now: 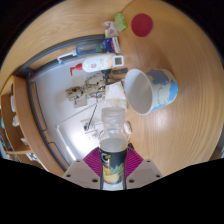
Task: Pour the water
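While your gripper (pixel 113 166) fingers clamp the bottle (pixel 115 140) at lower centre, you look mid-carry; next, bring its mouth over the cup (pixel 150 90) just above and tip.

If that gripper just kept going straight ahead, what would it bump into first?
The gripper is shut on a bottle, so the bottle leads. Straight on, it would probably meet the tilted white cup first, though depth is unclear.

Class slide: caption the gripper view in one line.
Claw grips a clear bottle, with a white cup beyond on the wooden table.
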